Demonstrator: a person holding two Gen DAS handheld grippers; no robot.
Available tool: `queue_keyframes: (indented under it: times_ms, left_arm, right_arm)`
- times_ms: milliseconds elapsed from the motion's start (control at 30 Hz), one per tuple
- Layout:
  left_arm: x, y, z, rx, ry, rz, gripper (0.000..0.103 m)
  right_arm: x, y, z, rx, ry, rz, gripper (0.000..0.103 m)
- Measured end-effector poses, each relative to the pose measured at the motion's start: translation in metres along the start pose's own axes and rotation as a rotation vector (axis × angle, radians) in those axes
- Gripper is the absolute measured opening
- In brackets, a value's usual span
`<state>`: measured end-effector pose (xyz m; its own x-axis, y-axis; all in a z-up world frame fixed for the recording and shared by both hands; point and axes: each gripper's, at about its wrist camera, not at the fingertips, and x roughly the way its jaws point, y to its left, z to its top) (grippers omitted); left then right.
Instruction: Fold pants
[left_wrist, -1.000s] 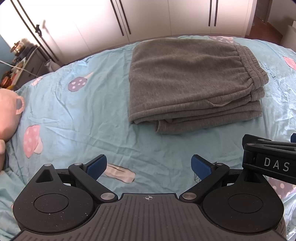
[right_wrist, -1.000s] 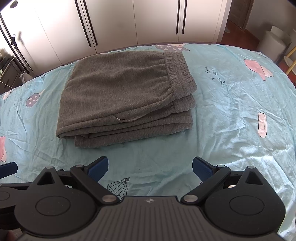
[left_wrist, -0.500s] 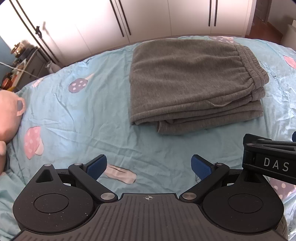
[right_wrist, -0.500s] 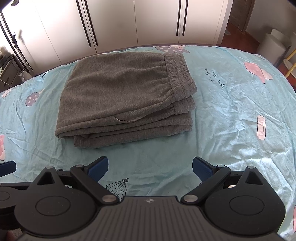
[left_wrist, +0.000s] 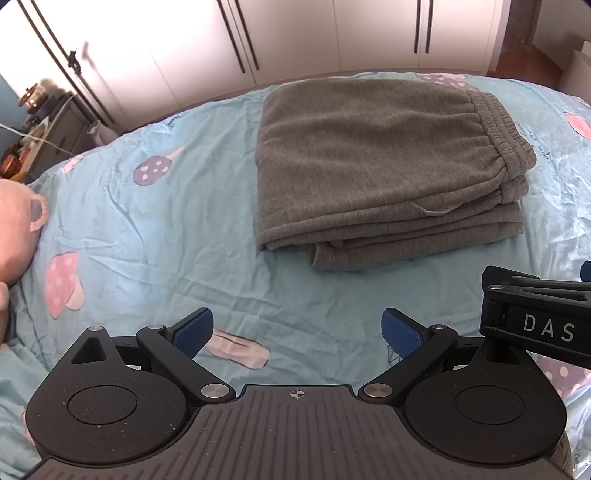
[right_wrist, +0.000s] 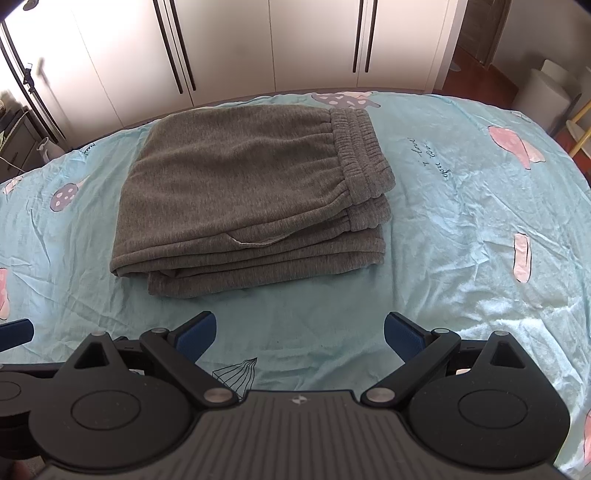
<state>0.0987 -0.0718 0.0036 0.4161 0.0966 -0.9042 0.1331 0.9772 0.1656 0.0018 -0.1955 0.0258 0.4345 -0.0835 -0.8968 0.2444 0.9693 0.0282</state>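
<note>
Grey pants (left_wrist: 384, 162) lie folded in a stacked bundle on the bed (left_wrist: 184, 236), elastic waistband to the right. Left gripper (left_wrist: 297, 332) and right gripper (right_wrist: 299, 332) hover apart from the bundle, jaws spread wide, both empty, side by side.

black gripper bodies | blue fingers (left_wrist: 194, 328) | silver screws | "DAS" lettering

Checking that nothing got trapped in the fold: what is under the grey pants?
Only the blue sheet shows around the folded grey pants. Whatever lies beneath or between their layers is covered.
</note>
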Motion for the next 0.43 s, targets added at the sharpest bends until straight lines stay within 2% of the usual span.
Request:
queue_keyframes:
  times_ms: [433]
  left_arm:
    - [-0.0056, -0.0039, -0.0022, 0.017, -0.069, -0.027, 0.1]
  right_arm:
    - [0.0019, -0.001, 0.002, 0.009, 0.001, 0.005, 0.098]
